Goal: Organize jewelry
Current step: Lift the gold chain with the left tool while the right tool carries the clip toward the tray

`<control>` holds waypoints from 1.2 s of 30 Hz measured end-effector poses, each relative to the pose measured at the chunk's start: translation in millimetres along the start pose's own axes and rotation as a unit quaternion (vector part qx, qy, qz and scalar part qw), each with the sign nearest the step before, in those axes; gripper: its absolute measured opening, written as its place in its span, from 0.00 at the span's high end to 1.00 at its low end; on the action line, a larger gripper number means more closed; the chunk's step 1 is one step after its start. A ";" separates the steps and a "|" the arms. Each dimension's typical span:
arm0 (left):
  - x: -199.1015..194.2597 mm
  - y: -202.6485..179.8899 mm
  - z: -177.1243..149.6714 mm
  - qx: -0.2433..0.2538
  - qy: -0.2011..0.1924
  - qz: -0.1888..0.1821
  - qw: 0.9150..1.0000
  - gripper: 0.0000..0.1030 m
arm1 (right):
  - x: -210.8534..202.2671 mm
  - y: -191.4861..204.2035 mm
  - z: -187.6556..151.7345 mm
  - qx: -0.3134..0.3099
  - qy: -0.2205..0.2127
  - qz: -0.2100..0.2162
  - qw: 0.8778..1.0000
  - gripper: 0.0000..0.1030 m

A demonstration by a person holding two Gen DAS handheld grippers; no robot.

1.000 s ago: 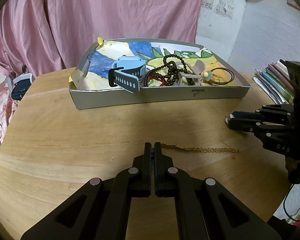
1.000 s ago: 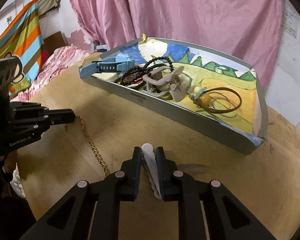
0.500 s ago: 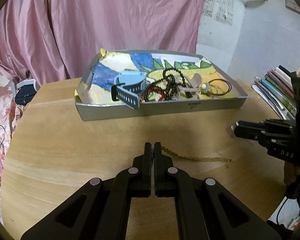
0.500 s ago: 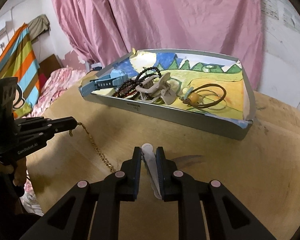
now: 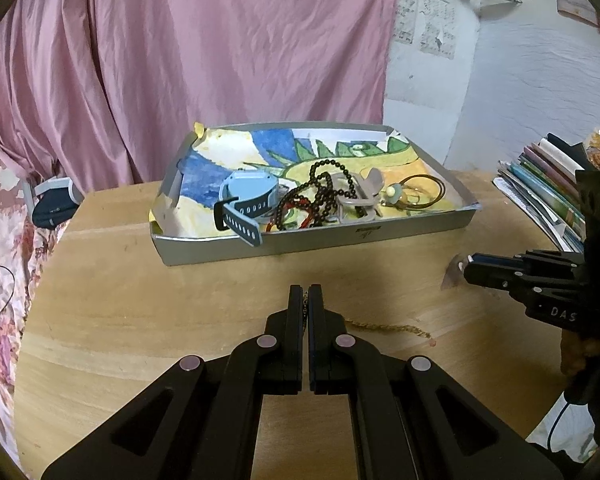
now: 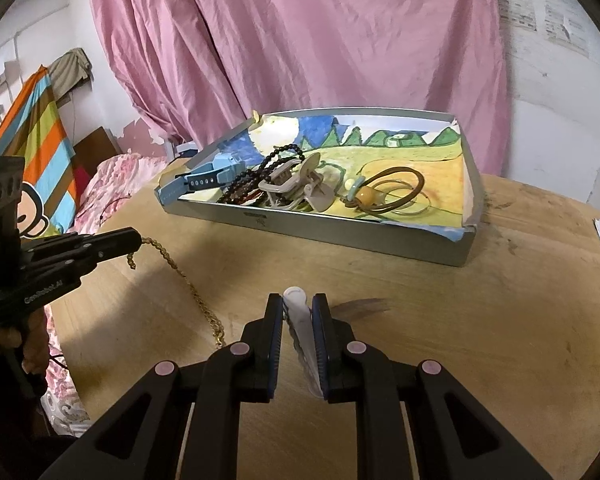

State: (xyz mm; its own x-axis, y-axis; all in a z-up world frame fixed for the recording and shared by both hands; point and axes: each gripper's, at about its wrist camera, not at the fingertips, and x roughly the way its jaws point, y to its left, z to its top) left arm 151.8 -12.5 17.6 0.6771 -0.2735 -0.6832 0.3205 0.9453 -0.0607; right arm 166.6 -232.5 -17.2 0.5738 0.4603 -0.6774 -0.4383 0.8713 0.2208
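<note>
My left gripper [image 5: 306, 300] is shut on one end of a gold chain [image 5: 388, 326]. In the right wrist view, that chain [image 6: 180, 276] hangs from the left gripper [image 6: 138, 240] and trails down onto the wooden table. My right gripper [image 6: 298, 304] is shut on a white hair clip [image 6: 300, 320]. It reaches in from the right in the left wrist view [image 5: 470, 268]. Ahead stands a grey tray [image 5: 340, 240] lined with a painted sheet. It holds a blue watch [image 5: 248, 196], a dark bead necklace [image 5: 324, 184], a beige claw clip [image 6: 300, 188] and a brown cord loop [image 6: 396, 188].
A stack of books [image 5: 548, 188] lies at the table's right edge. A pink curtain [image 5: 220, 60] hangs behind the tray. A bed with a floral cover [image 6: 112, 184] sits beyond the table's left edge. Bare wood lies between the grippers and the tray.
Both grippers have risen and drawn back from the tray. The left one has lifted its end of the gold chain, dragging the rest across the table. The right one still holds the clip.
</note>
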 end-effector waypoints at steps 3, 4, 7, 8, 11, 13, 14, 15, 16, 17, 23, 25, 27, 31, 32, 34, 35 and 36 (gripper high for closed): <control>-3.4 -4.8 4.1 0.007 -0.006 0.001 1.000 0.99 | -2.4 -1.3 0.4 0.002 -0.004 -0.001 1.000 0.86; -4.4 -5.2 5.0 0.008 -0.007 0.001 1.000 0.99 | -3.7 -1.8 0.3 0.003 -0.006 -0.001 1.000 0.86; -8.0 -9.1 9.4 0.014 -0.015 -0.001 1.000 0.99 | -6.9 -2.5 1.0 0.005 -0.013 -0.001 1.000 0.86; -9.0 -9.5 10.6 0.015 -0.017 -0.001 1.000 0.99 | -8.0 -3.1 0.8 0.007 -0.015 -0.001 1.000 0.86; -10.2 -11.0 13.5 0.017 -0.021 -0.001 1.000 0.99 | -10.1 -4.3 0.2 0.009 -0.019 -0.001 1.000 0.86; -11.0 -12.0 15.2 0.018 -0.023 0.000 1.000 0.99 | -12.0 -5.5 -0.8 0.013 -0.021 -0.001 1.000 0.86; -11.5 -12.4 15.7 0.018 -0.024 0.000 1.000 0.99 | -12.6 -6.0 -1.4 0.014 -0.023 -0.001 1.000 0.86; -12.2 -13.1 16.5 0.019 -0.025 0.001 1.000 0.99 | -12.9 -6.6 -1.3 0.015 -0.023 0.000 1.000 0.86; -13.4 -13.3 16.5 0.019 -0.026 0.001 0.999 0.99 | -13.5 -7.0 -1.7 0.016 -0.024 0.000 1.000 0.86; -14.0 -13.7 17.0 0.020 -0.026 0.001 0.999 0.99 | -13.8 -7.5 -2.3 0.017 -0.025 0.001 1.000 0.86; -17.1 -18.9 20.9 0.025 -0.032 0.004 0.999 0.99 | -17.0 -11.1 -4.8 0.024 -0.031 0.005 0.999 0.86; -19.6 -20.6 22.6 0.026 -0.036 0.003 0.999 0.99 | -18.9 -13.0 -5.4 0.026 -0.033 0.005 0.999 0.86; -22.3 -21.6 24.3 0.027 -0.040 0.003 0.999 0.99 | -20.5 -14.1 -5.0 0.027 -0.036 0.004 0.999 0.86; -28.2 -22.1 27.8 0.028 -0.048 0.002 0.998 0.99 | -23.4 -14.7 -3.7 0.029 -0.042 0.005 0.999 0.86; -30.0 -22.2 29.0 0.027 -0.051 0.001 0.998 0.99 | -24.2 -14.6 -3.2 0.030 -0.044 0.005 0.999 0.86; -34.6 -22.1 31.3 0.027 -0.059 0.002 0.998 0.99 | -25.9 -14.5 -2.5 0.032 -0.049 0.006 0.998 0.86; -37.5 -21.6 32.7 0.026 -0.063 0.002 0.998 0.99 | -25.9 -14.4 -1.2 0.033 -0.051 0.007 0.998 0.86; -40.0 -21.3 33.8 0.026 -0.066 0.001 0.997 0.99 | -26.7 -14.0 -0.5 0.033 -0.054 0.009 0.998 0.86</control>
State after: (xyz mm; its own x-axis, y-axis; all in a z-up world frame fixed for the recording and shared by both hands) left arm 140.3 -27.8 70.9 0.7584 -0.2952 -0.5810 0.3501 0.9365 -0.0188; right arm 157.1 -257.0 -2.6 0.6389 0.4880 -0.5947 -0.4046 0.8706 0.2798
